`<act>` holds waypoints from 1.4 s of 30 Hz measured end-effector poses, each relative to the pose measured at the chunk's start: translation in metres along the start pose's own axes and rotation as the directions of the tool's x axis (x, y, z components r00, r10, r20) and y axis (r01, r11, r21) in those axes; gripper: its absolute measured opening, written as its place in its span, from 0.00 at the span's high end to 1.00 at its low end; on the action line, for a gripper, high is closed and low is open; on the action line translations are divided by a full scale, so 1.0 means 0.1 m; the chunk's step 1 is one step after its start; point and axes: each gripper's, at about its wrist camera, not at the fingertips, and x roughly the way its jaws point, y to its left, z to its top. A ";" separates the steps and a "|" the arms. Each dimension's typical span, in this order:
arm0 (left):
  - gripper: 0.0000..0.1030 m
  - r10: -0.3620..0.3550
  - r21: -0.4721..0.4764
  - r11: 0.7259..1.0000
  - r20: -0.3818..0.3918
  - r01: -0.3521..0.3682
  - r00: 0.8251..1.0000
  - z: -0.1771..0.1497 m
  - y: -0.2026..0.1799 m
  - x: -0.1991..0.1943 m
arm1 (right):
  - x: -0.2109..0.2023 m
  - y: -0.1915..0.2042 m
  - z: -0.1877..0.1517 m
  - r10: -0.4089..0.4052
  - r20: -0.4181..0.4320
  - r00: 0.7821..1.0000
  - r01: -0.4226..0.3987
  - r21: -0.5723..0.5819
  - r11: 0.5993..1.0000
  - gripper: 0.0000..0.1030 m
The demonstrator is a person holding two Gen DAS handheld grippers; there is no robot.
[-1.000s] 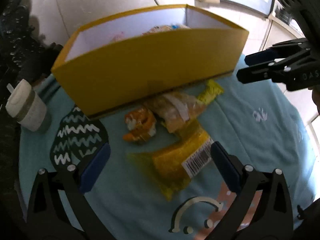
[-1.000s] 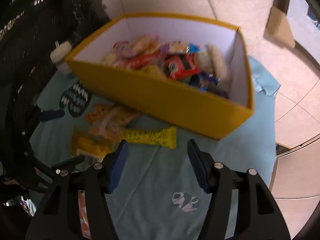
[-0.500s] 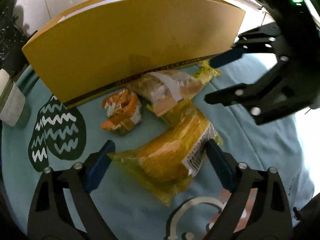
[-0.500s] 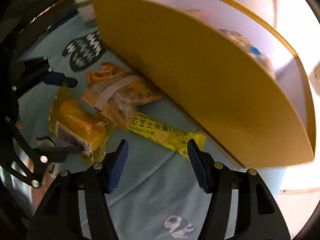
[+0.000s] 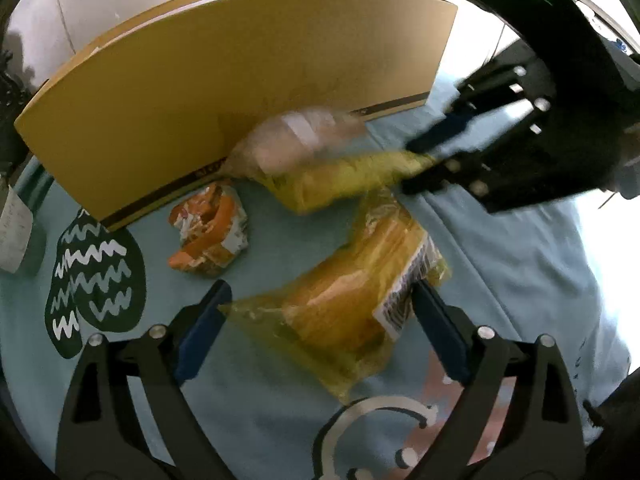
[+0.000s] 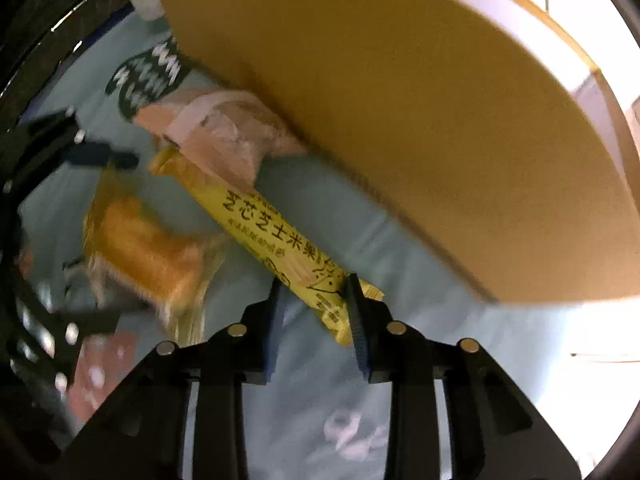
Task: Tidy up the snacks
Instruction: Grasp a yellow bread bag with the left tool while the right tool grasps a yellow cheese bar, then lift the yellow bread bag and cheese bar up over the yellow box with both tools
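My left gripper (image 5: 320, 290) stands open low over the teal cloth, its fingers either side of a yellow-orange bread packet (image 5: 340, 304) with a barcode label. My right gripper (image 6: 314, 304) is closing on one end of a long yellow snack bar (image 6: 272, 236), and its pads press on the wrapper. From the left wrist view the bar (image 5: 344, 176) looks blurred, with the right gripper (image 5: 412, 168) at its right end. A clear-wrapped pastry (image 5: 296, 140) leans on the bar by the yellow box (image 5: 240, 80). A small orange snack (image 5: 212, 232) lies alone.
The tall wall of the yellow box (image 6: 400, 120) runs close behind the snacks. A white lidded cup (image 5: 12, 236) stands at the far left. The teal cloth (image 5: 520, 280) carries dark zigzag prints (image 5: 96, 276). Pale floor tiles show beyond the box.
The right gripper came down beside the box and narrowed onto the yellow bar's end; the bar and clear pastry shifted. The left gripper sank around the bread packet.
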 end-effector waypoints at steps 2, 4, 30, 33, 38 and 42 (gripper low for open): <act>0.11 -0.008 0.018 1.000 0.001 0.008 1.000 0.07 -0.02 0.02 | -0.03 -0.04 -0.06 0.094 -0.039 0.995 -0.092 0.055 0.994 0.70; 0.11 -0.006 0.027 1.000 0.003 0.006 1.000 0.08 -0.05 0.03 | -0.13 -0.04 -0.10 0.128 -0.010 0.992 -0.127 0.066 0.990 0.70; 0.56 -0.069 -0.096 0.993 0.068 0.075 0.995 0.04 0.24 -0.20 | -0.26 -0.15 -0.72 0.169 0.197 0.966 -0.226 0.316 0.921 0.73; 0.56 -0.073 -0.128 0.988 0.099 0.085 0.992 -0.05 0.26 -0.36 | -0.30 -0.01 -0.83 0.202 0.245 0.948 -0.283 0.366 0.886 0.74; 0.56 -0.069 -0.159 0.984 0.106 0.085 0.992 -0.15 0.15 -0.59 | -0.37 0.04 -1.01 0.218 0.267 0.939 -0.315 0.404 0.859 0.74; 0.56 -0.067 -0.167 0.983 0.089 0.081 0.994 -0.24 0.12 -0.51 | -0.38 0.08 -1.20 0.173 0.189 0.967 -0.231 0.346 0.909 0.74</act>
